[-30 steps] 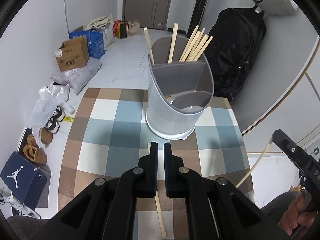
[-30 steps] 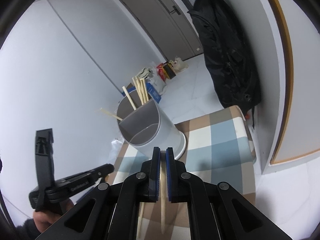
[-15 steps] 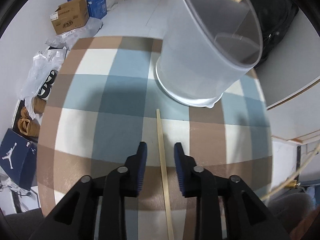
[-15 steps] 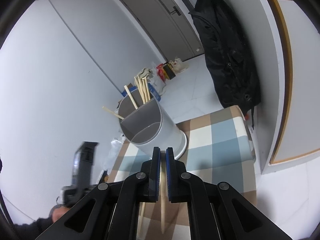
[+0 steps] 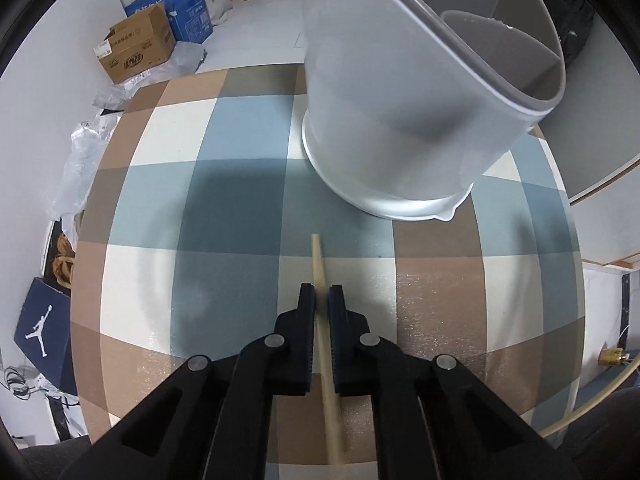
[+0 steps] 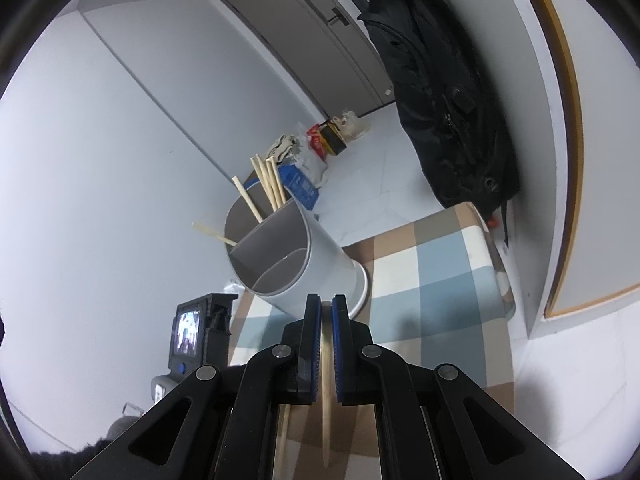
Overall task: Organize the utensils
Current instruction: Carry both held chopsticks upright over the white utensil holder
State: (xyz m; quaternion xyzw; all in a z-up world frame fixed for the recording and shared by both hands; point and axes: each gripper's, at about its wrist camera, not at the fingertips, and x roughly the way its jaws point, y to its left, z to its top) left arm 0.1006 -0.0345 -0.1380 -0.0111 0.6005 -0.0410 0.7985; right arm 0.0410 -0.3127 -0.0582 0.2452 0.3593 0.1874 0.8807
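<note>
Left wrist view: your left gripper [image 5: 321, 295] nearly closed around chopstick [image 5: 325, 344] lying on checked tablecloth [image 5: 232, 216], near utensil holder [image 5: 400, 120]; firm grip unconfirmed. Right gripper [image 6: 327, 307] clamps second chopstick [image 6: 326, 400]. Several chopsticks [image 6: 269, 182] already in holder's far compartment; two left to drop in.

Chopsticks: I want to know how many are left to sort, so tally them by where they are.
In the holder: 6 standing chopsticks, bunched tips hard to separate
Left gripper fingers: 1 table chopstick
Right gripper fingers: 1 raised chopstick
Total: 8
</note>
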